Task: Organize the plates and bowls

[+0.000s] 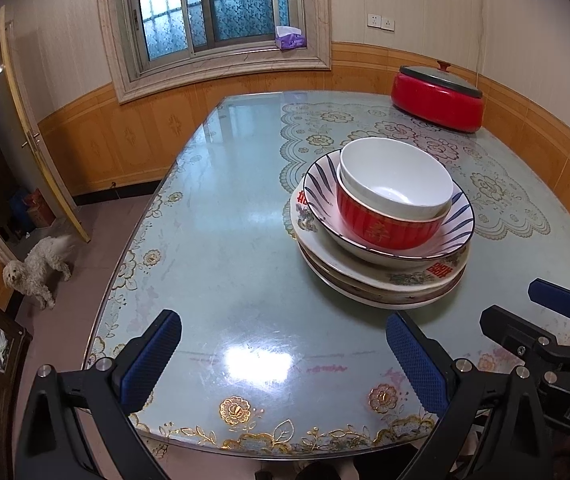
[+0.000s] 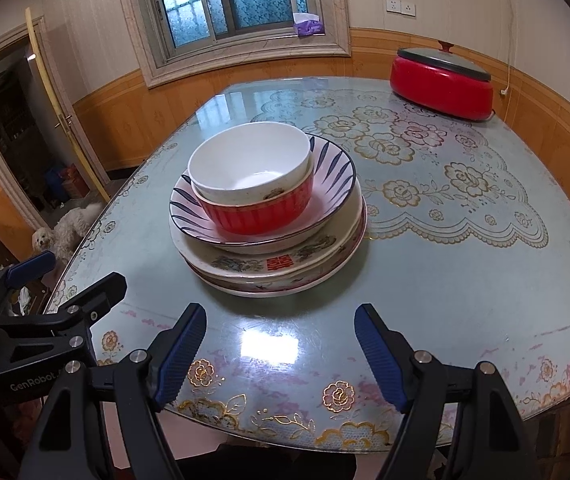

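A white bowl [image 2: 249,168], smooth and glazed, sits nested in a red ribbed bowl [image 2: 257,216] with a gold band at its rim. Both rest in a wide shallow bowl [image 2: 333,176] painted with dark blue leaf strokes on a pale pink ground. Under that lies a stack of plates [image 2: 281,268], cream ceramic with red characters and floral prints; at least two plates show at the edge, though the exact count cannot be told. So: three bowls, one inside the next, on top of the plates.

The pile stands on the bench [image 2: 445,280], a glossy pale-blue top with gold flower borders and a lace-pattern cloth under glass. In the right wrist view it lies straight ahead of the right tongs [image 2: 281,350], well clear of the blue ribbed pads; those tongs stand apart, empty. In the left wrist view the pile is ahead and to the right of the left tongs [image 1: 285,356], also spread wide with nothing between them.

At the far corner sits one red round pot [image 2: 441,84] with a grey lid. One white curly dog [image 1: 37,268] stands on the floor beside the bench.
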Tool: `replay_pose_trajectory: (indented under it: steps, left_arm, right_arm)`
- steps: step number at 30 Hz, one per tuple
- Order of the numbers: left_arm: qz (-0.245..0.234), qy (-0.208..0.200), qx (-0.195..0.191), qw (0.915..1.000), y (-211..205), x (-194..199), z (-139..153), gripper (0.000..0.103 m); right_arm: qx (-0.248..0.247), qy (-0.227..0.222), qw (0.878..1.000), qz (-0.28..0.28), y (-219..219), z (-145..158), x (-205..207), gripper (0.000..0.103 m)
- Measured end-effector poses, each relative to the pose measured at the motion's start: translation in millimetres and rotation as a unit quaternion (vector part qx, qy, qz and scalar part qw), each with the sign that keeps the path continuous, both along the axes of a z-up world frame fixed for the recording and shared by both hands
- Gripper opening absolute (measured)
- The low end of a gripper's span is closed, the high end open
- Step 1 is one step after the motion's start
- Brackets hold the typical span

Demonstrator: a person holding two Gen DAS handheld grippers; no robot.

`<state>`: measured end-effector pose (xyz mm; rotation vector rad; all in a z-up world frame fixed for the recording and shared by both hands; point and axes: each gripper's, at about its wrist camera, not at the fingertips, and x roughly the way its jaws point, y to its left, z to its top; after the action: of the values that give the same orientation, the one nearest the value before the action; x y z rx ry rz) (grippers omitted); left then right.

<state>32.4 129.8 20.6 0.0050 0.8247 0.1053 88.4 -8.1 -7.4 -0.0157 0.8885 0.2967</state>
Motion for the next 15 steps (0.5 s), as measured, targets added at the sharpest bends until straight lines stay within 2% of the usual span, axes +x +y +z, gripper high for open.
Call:
replay_pose_trajectory:
  steps: [15]
  left_arm:
    - [-0.013,-0.012,0.003,0.9998,-5.1,0.0,2.9,0.103]
  right_arm:
    - [-0.002,-0.002,1.0,-0.006,-1.4,0.3,-2.7,0.078]
